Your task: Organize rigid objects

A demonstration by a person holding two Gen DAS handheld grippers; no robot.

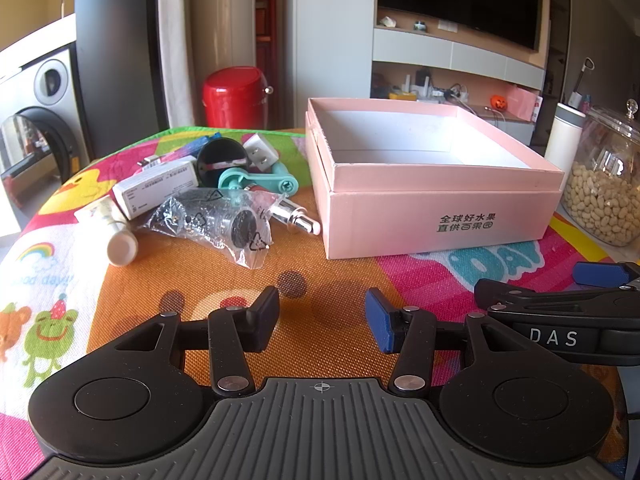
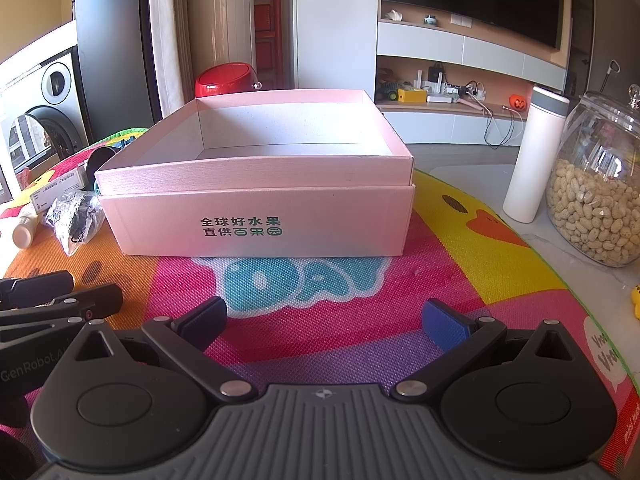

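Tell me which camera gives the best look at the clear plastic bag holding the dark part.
The left wrist view. There the plastic bag lies unobstructed in the pile left of the pink box, contents visible through the film. The right wrist view shows it only small at the left edge, partly cut off by the box's corner.

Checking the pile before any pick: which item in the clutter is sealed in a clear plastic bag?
The black part in the crinkled clear bag, at the pile's front; the white carton and cream tube beside it lie bare.
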